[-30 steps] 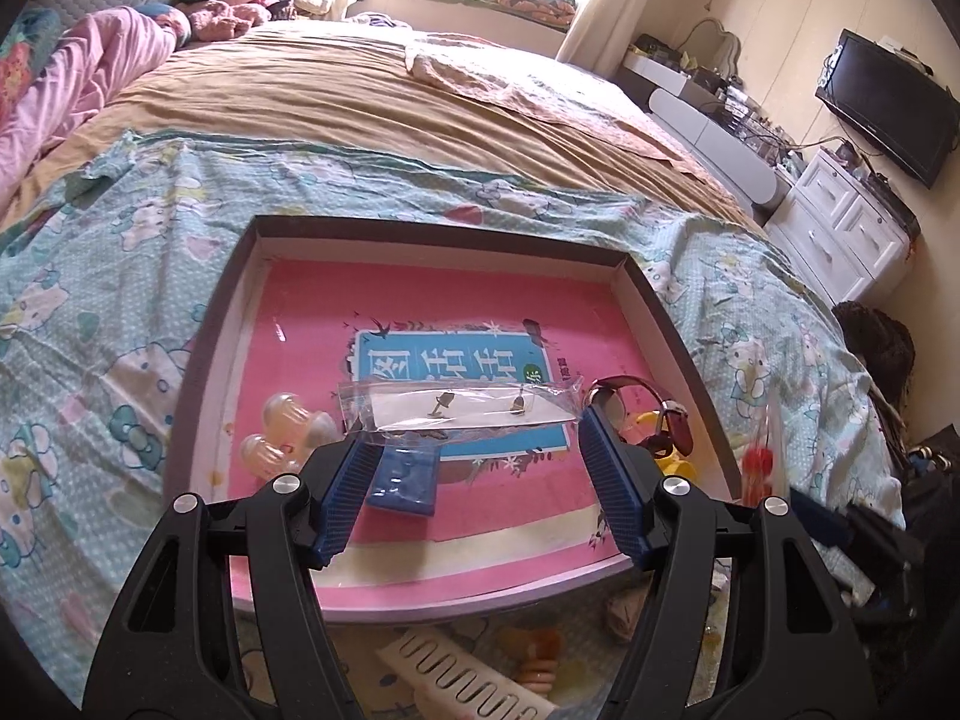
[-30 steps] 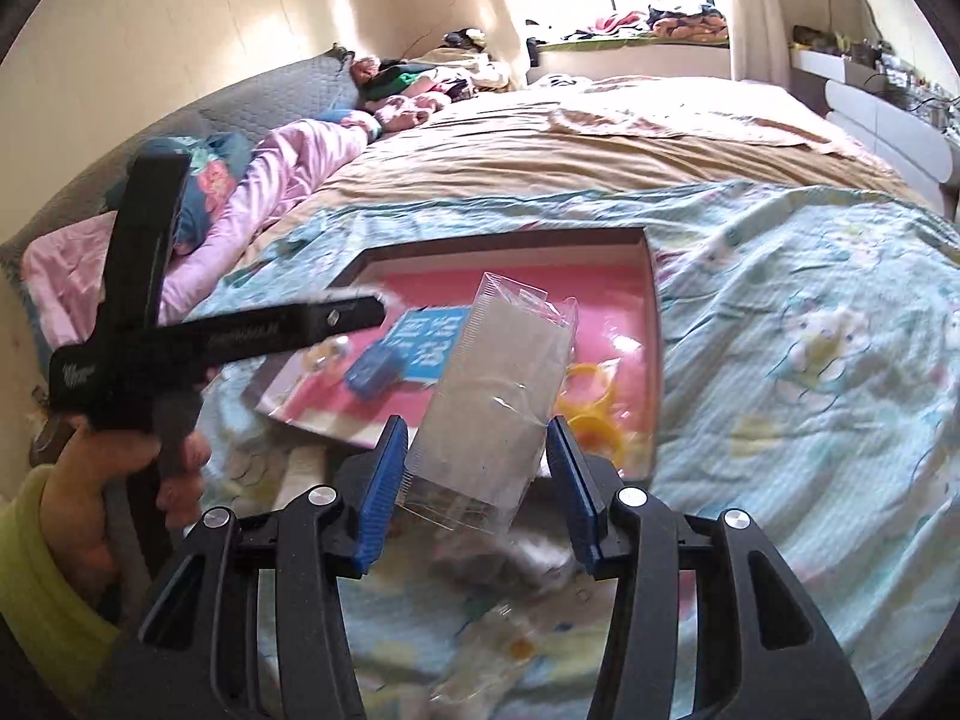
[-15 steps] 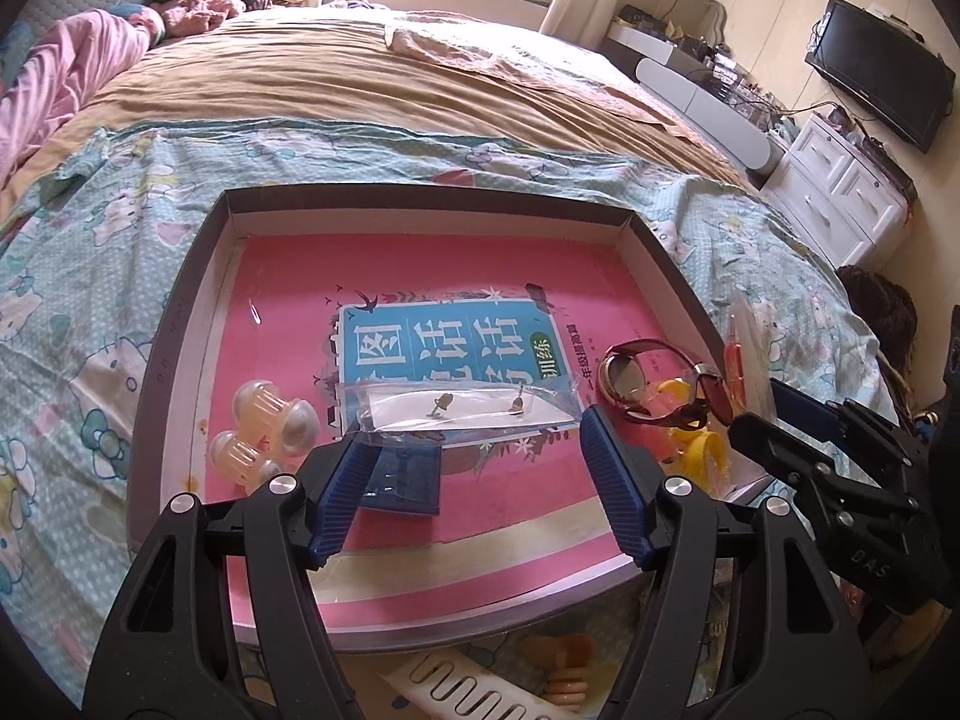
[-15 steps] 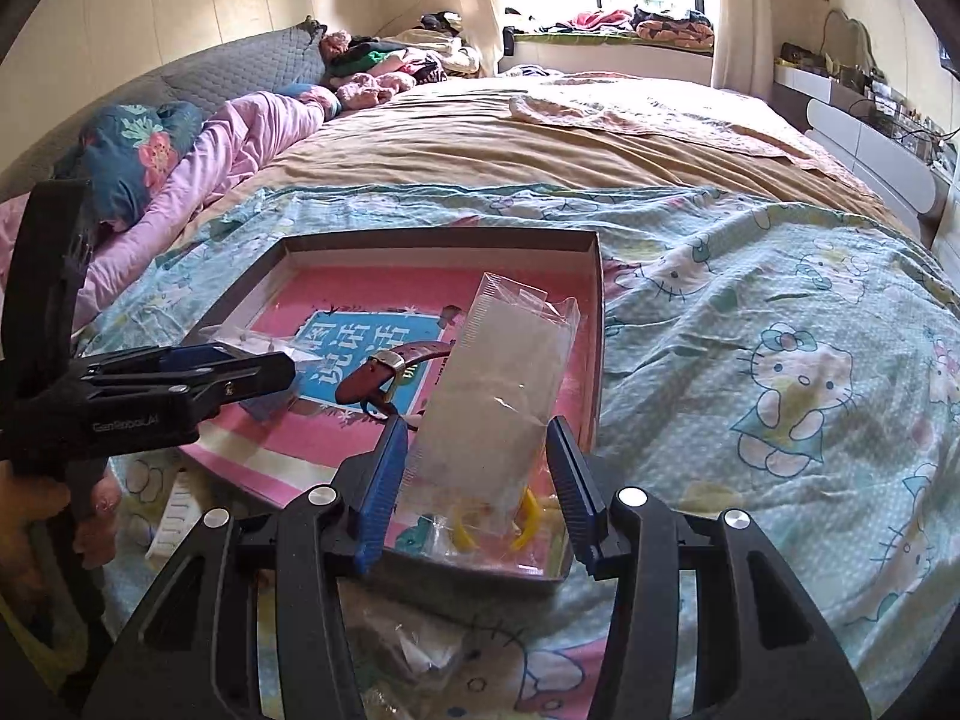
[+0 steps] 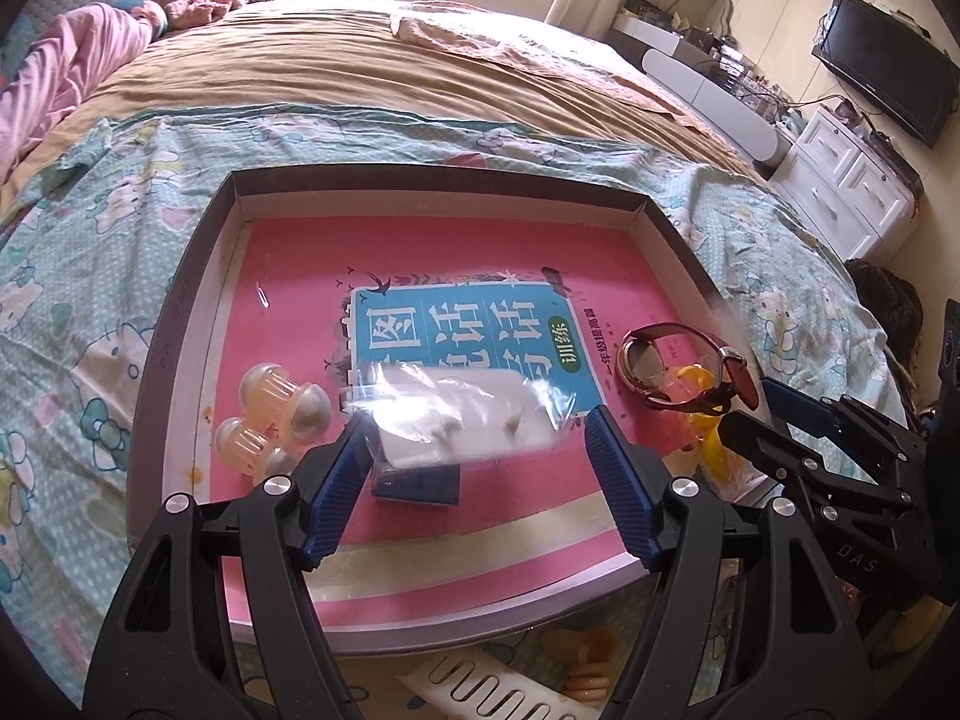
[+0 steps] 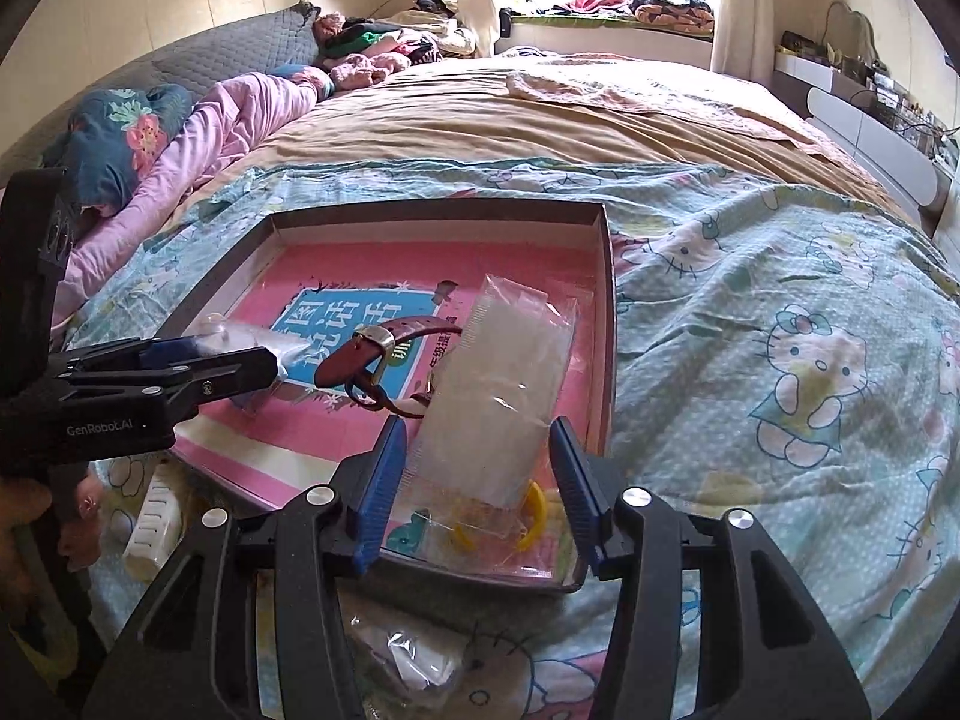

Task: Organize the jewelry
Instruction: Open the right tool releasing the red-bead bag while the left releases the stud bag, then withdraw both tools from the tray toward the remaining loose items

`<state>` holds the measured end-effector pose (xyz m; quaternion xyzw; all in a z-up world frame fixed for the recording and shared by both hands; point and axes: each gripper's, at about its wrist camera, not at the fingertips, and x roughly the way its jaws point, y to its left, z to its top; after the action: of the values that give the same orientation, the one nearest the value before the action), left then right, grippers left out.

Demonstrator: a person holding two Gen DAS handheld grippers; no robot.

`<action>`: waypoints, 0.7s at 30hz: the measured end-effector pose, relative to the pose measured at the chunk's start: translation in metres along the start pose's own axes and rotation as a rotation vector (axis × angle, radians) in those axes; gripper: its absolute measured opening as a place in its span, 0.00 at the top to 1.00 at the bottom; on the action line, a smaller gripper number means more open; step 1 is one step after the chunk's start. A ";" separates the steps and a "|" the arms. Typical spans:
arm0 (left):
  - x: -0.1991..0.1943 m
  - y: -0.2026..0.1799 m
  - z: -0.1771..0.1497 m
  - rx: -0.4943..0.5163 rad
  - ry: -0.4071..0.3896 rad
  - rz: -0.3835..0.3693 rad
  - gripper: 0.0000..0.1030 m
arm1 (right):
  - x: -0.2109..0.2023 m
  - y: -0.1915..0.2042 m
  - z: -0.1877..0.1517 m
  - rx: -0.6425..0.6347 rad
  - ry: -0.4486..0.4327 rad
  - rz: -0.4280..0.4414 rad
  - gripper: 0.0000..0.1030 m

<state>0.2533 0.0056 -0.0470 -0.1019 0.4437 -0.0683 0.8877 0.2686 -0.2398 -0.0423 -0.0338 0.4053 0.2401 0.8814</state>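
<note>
A dark-rimmed tray (image 5: 420,177) on the bed holds a pink book (image 5: 288,276), a brown-strapped watch (image 5: 678,360), a yellow ring (image 5: 705,420), a small blue box (image 5: 417,483) and clear domed pieces (image 5: 279,402). My left gripper (image 5: 477,420) is opening; a clear bag of earrings (image 5: 456,414) lies blurred between its fingers, its right edge off the pad. Low over the tray's (image 6: 432,210) near right corner, my right gripper (image 6: 477,426) is also opening. An empty-looking clear bag (image 6: 504,390) stands tilted between its fingers, with a gap at the left pad.
A white ribbed item (image 5: 480,690) and loose clear bags (image 6: 420,654) lie on the cartoon-print sheet in front of the tray. A hand (image 6: 24,516) holds the left gripper's handle. Pink bedding lies far left; a white dresser (image 5: 840,192) and TV stand right.
The right gripper came down to the tray's near right corner with its bag. The left gripper's fingers spread a little and the earring bag between them went loose and blurred.
</note>
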 end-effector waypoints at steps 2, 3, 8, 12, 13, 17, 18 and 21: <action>-0.001 0.000 -0.001 0.000 -0.003 0.001 0.39 | -0.001 0.000 -0.001 0.004 -0.001 0.001 0.52; -0.001 0.000 -0.001 -0.001 -0.005 -0.001 0.38 | -0.002 0.000 -0.002 0.004 -0.002 0.000 0.52; -0.008 0.002 -0.002 -0.012 -0.022 -0.010 0.31 | -0.010 -0.002 -0.004 0.018 -0.019 -0.002 0.44; -0.018 0.005 -0.001 -0.025 -0.045 -0.015 0.26 | -0.022 -0.007 -0.007 0.048 -0.049 0.000 0.33; -0.021 0.006 -0.002 -0.031 -0.054 -0.017 0.22 | -0.026 -0.008 -0.008 0.054 -0.056 0.000 0.30; -0.034 0.010 -0.003 -0.052 -0.081 -0.022 0.16 | -0.039 -0.011 -0.009 0.066 -0.083 -0.003 0.24; -0.037 0.012 -0.003 -0.061 -0.089 -0.025 0.16 | -0.042 -0.011 -0.010 0.068 -0.090 -0.005 0.23; -0.042 0.014 -0.004 -0.085 -0.098 -0.019 0.12 | -0.050 -0.012 -0.011 0.077 -0.105 -0.010 0.21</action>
<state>0.2257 0.0281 -0.0201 -0.1471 0.4013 -0.0528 0.9025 0.2387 -0.2732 -0.0151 0.0107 0.3671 0.2215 0.9034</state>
